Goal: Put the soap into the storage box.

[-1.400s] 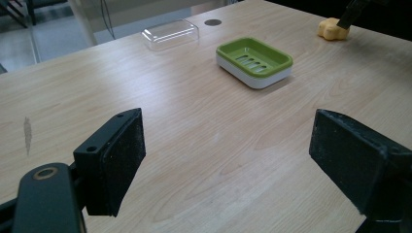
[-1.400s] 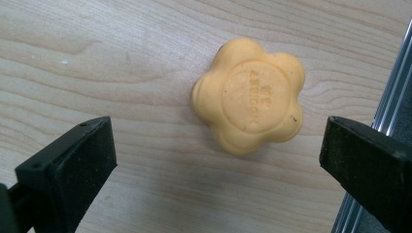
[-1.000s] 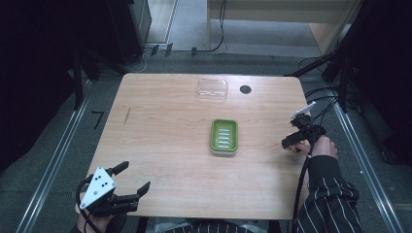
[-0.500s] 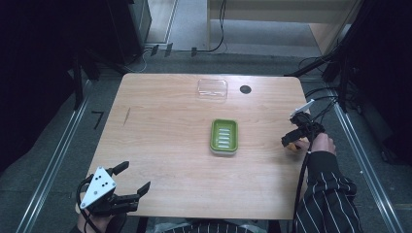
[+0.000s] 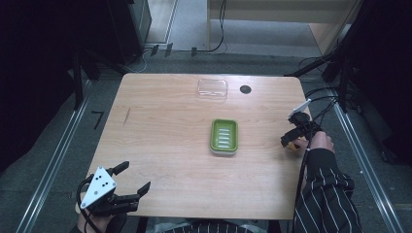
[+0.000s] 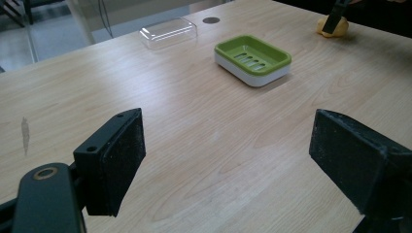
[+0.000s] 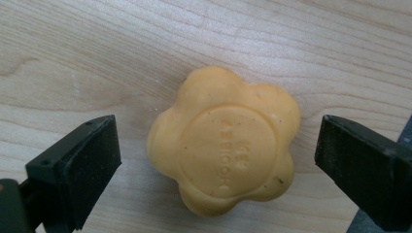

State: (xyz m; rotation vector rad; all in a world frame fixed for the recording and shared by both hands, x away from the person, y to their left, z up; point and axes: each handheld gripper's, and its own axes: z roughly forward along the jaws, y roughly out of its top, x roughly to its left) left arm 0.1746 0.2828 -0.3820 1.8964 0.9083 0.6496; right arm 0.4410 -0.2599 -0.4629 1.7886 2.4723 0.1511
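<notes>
Closing in, the right gripper (image 7: 214, 160) is straddling a yellow flower-shaped soap bar (image 7: 223, 141), jaws apart, not gripping; green slotted soap dish (image 5: 224, 136) waiting empty beyond; left gripper (image 5: 127, 182) idling open.

Wooden table (image 5: 165, 145) on grey floor (image 5: 48, 160), dark surroundings.

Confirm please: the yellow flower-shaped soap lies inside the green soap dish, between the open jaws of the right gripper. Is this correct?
Not quite. The soap lies on the bare table, not in the green soap dish, which stands apart toward the middle. The right gripper view shows wood under it. It does lie between the right gripper's open jaws, which have just been closing.
</notes>
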